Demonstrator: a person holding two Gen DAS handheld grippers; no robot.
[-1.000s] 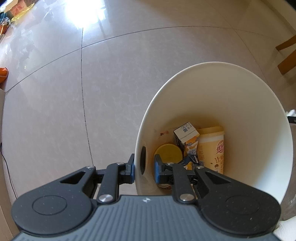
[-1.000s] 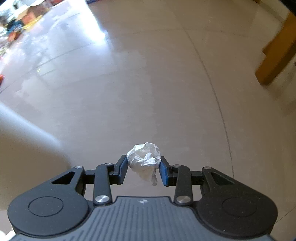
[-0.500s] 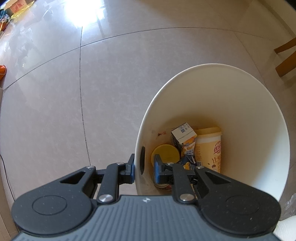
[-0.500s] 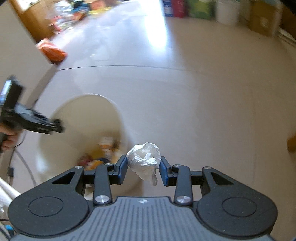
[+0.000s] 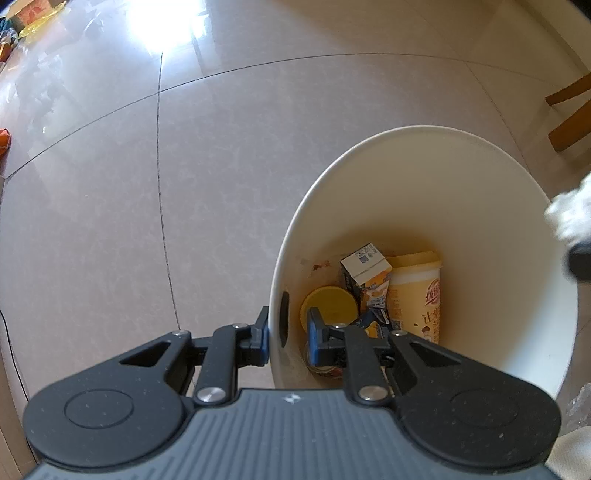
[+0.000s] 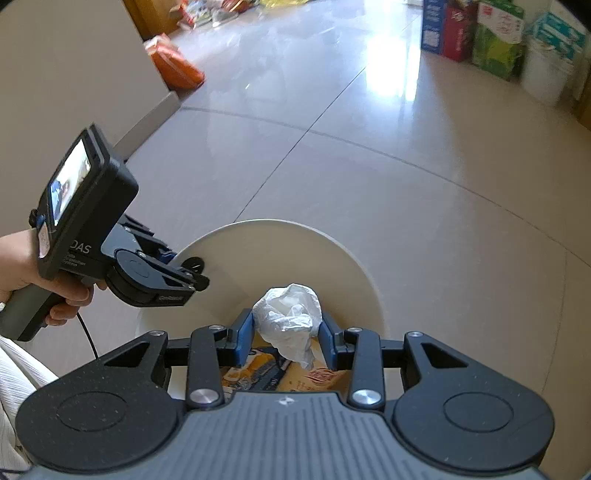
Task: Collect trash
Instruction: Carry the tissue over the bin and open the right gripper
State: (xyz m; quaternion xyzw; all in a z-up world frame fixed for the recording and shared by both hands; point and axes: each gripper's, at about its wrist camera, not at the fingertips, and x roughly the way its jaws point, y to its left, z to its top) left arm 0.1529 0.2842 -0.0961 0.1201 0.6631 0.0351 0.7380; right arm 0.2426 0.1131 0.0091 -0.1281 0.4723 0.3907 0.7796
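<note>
A cream trash bin (image 5: 424,192) stands on the tiled floor, and my left gripper (image 5: 286,334) is shut on its near rim, one pad outside and one inside. At the bin's bottom lie a drink carton (image 5: 364,264), a yellow cup (image 5: 419,295) and a yellow lid (image 5: 328,304). My right gripper (image 6: 287,338) is shut on a crumpled white tissue (image 6: 288,323) and hangs over the bin (image 6: 325,254). That tissue (image 5: 570,208) shows blurred at the right edge of the left wrist view. A hand holds the left gripper (image 6: 199,282) at the bin's rim.
Glossy beige floor tiles lie all around the bin. A wooden chair leg (image 5: 570,118) stands at the far right. Boxes and packs (image 6: 480,33) line the far wall, and an orange bag (image 6: 173,64) lies by a wall corner (image 6: 74,66) on the left.
My right gripper has swung with the tissue from bare floor to above the bin. The tissue has entered the left wrist view at the right edge. The left gripper kept its hold on the rim.
</note>
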